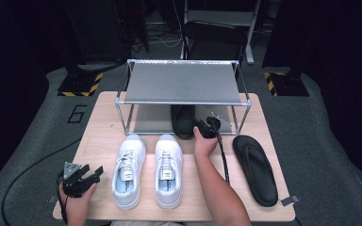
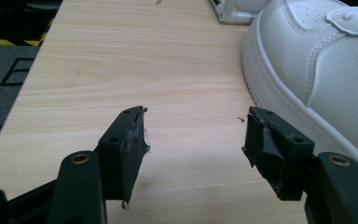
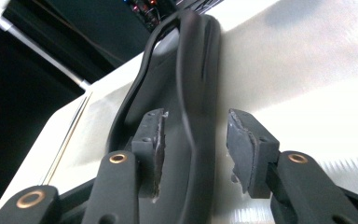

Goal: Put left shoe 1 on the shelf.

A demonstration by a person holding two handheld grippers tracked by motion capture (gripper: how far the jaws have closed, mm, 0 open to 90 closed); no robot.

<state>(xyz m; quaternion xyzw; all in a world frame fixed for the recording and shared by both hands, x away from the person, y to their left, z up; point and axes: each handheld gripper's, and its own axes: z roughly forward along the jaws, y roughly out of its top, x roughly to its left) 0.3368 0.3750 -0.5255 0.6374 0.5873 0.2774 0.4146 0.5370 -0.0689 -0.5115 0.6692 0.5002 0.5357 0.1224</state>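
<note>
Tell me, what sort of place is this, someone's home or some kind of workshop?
Probably a lab or recording studio, not a home: dark curtained surroundings, hazard-striped stand bases on grey floor, and a number 6 marked beside the wooden table, which holds a metal shoe rack and white sneakers.

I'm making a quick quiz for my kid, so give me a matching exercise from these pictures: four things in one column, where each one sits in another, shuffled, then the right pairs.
Things:
1. white sneakers
2. black flip-flop
3. other black flip-flop
4. left tongs

Places:
A. on the rack's lower shelf, between the open right tongs
B. at the table's near left corner, open, beside a sneaker
C. side by side in the middle of the table
D. flat on the table's right side

Pairs: 1-C, 2-D, 3-A, 4-B
</note>
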